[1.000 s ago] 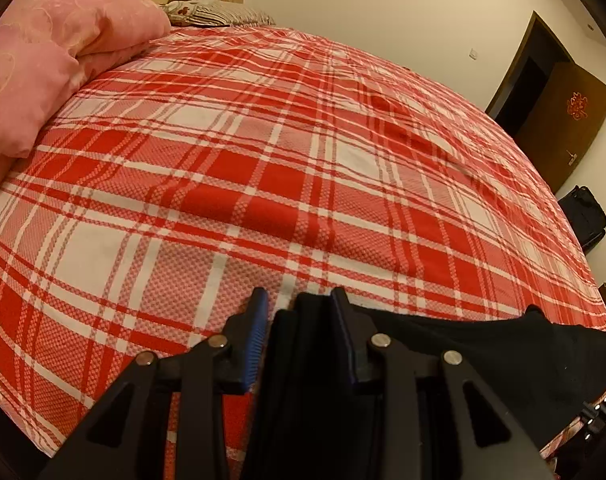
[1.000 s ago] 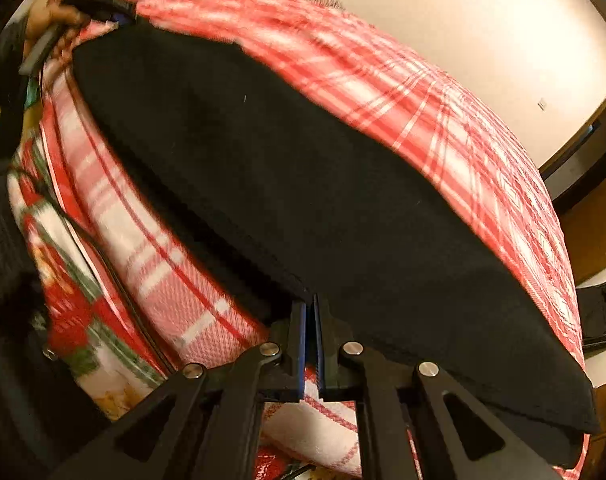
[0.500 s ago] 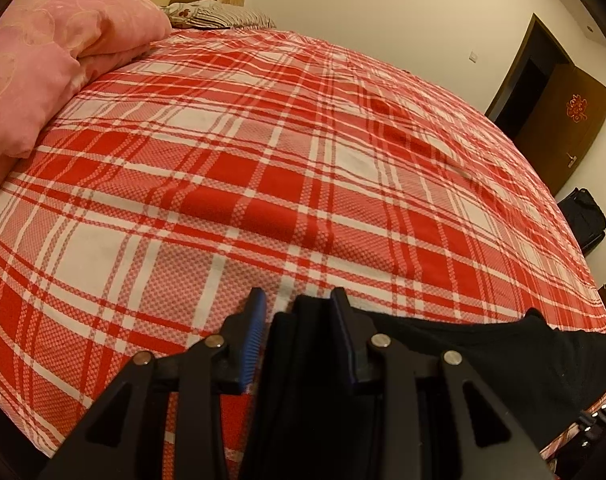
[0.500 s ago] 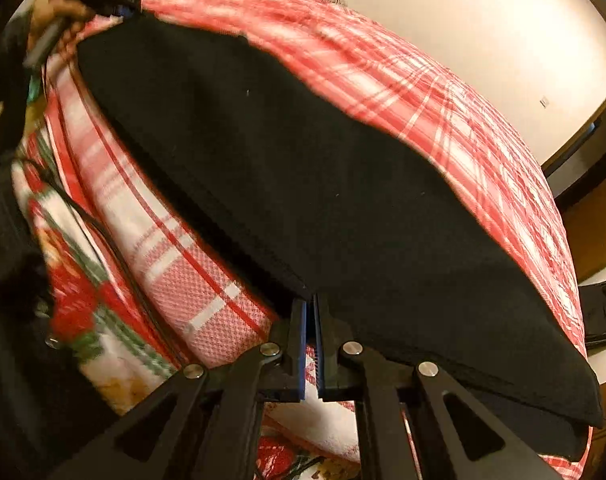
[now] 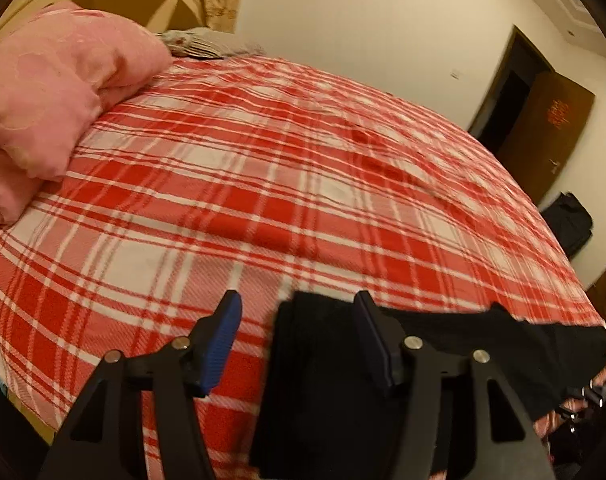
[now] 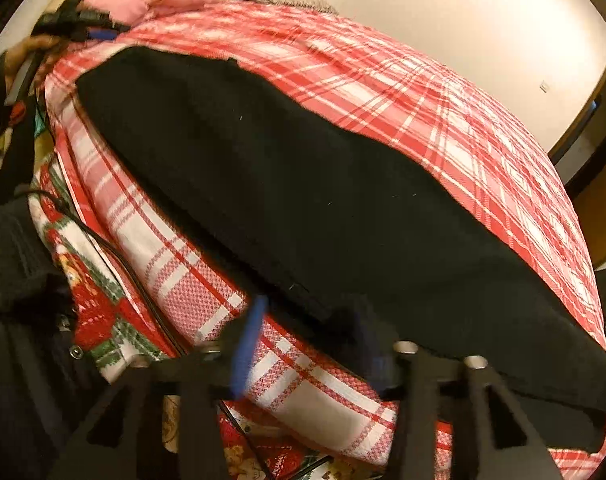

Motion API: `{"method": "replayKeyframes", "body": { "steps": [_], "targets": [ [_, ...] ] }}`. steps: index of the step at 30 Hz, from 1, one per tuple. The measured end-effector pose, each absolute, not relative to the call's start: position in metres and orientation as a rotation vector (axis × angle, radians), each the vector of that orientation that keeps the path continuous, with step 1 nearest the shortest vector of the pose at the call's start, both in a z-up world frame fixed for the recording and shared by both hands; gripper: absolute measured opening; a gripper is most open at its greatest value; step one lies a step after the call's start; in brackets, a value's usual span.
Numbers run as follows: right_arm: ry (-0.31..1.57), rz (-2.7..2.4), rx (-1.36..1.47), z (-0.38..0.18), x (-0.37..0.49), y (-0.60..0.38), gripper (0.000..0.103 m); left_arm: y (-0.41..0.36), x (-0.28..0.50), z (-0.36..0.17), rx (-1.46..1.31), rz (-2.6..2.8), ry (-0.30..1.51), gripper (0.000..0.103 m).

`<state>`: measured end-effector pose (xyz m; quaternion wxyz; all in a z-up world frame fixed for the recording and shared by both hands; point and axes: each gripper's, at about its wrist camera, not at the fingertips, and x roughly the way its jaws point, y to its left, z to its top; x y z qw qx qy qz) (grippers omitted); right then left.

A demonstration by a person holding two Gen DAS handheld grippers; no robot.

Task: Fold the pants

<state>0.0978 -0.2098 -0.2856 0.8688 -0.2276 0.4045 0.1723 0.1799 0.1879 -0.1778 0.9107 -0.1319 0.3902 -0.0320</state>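
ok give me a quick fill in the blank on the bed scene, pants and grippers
1. The pants are ____ in colour.
2. The pants lie on a red and white ____ sheet.
3. The left gripper and the right gripper both have their jaws ____.
4. The pillow is ____.

Missing words: black; plaid; open; pink

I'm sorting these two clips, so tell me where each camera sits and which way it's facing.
Left wrist: rides the left gripper, looking down along its open fingers across the plaid bed toward the pink pillow and door.
Right wrist: rides the right gripper, looking along the black pants; a hand shows far left.
Shared: pants, bed, pillow.
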Motion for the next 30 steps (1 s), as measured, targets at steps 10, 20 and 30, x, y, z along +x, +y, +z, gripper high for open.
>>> {"method": "replayKeyframes", "body": {
  "steps": [10,20,30],
  "targets": [
    [0.843,0.303,-0.451,-0.287,0.098,-0.224,0.05,0.165,0.202,-0.208,-0.235,-0.031,0.88,0.035],
    [0.78,0.118,-0.278,-0.256,0.088,-0.302,0.05,0.029,0.158,-0.142,0.043,-0.356,0.807,0.035],
    [0.733,0.001,-0.081,-0.247,0.089,-0.354,0.052,-0.156,0.115,-0.16,0.339,-0.813,0.862,0.035]
  ]
}}
